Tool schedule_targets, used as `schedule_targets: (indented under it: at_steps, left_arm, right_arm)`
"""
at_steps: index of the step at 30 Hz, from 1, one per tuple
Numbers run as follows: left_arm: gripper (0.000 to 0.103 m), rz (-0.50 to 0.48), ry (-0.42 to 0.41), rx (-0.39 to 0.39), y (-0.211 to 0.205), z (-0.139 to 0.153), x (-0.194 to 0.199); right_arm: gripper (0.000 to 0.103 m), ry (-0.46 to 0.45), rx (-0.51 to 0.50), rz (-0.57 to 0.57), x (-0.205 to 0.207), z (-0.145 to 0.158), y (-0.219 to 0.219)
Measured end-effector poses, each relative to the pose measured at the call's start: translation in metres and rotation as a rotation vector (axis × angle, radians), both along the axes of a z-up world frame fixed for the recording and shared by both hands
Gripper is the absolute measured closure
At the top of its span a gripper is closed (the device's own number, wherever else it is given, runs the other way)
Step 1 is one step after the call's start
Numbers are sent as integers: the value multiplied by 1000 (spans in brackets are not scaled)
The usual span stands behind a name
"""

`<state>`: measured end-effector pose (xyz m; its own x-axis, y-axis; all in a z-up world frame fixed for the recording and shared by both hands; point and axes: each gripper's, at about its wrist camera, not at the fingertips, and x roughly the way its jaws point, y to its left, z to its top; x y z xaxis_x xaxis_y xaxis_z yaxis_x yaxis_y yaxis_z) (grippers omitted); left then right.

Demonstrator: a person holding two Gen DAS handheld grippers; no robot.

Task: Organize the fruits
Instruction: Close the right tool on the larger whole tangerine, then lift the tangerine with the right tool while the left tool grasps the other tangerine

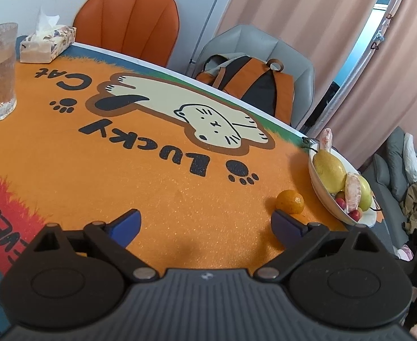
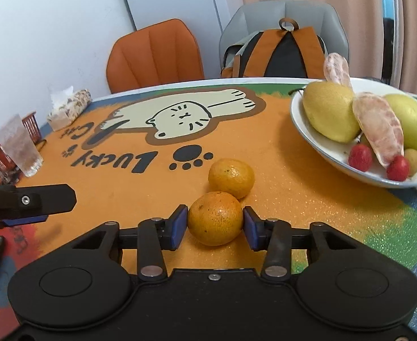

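With right tongs [image 2: 214, 226] clamped on the near dimpled orange mandarin [image 2: 215, 218], lift straight, clearing its twin [image 2: 231, 177], toward the white fruit bowl [image 2: 302, 130]; left tongs [image 1: 205, 224] spread empty.

On the table mat [image 2: 151, 199], the near mandarin [image 2: 215, 218] sits between the right gripper's [image 2: 214, 228] pads, with the second mandarin [image 2: 231, 177] touching it just behind. The fruit bowl [image 2: 316, 147] stands to their right near the table edge. The glass [image 2: 19, 145] and tissue box [image 2: 67, 109] stand far left, the box behind the glass.
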<state>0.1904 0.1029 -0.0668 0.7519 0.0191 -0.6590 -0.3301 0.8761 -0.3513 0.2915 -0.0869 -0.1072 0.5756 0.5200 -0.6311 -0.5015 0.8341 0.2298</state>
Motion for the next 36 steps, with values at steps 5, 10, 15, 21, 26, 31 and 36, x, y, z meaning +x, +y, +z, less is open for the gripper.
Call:
schedule_targets:
  at_steps: [5, 10, 15, 21, 26, 31, 36]
  left_arm:
    - [12, -8, -10, 5, -7, -1, 5]
    - [18, -22, -15, 10, -15, -2, 11]
    - [20, -37, -17, 15, -24, -2, 19]
    - [26, -68, -17, 17, -37, -3, 33]
    - [26, -95, -16, 14, -48, -4, 48]
    - [26, -120, -4, 15, -57, -9, 63]
    - [26, -140, 11, 19, -68, -15, 77]
  right_arm:
    - [61, -12, 14, -17, -2, 2, -14]
    - [61, -19, 26, -36, -1, 5, -28]
    - [61, -26, 42, -52, 0, 8, -41]
    - [61, -35, 65, -66, 3, 10, -56]
    - [61, -32, 73, -73, 5, 10, -67]
    - [61, -30, 83, -98, 8, 10, -79]
    - [61, -29, 95, -119, 13, 9, -90]
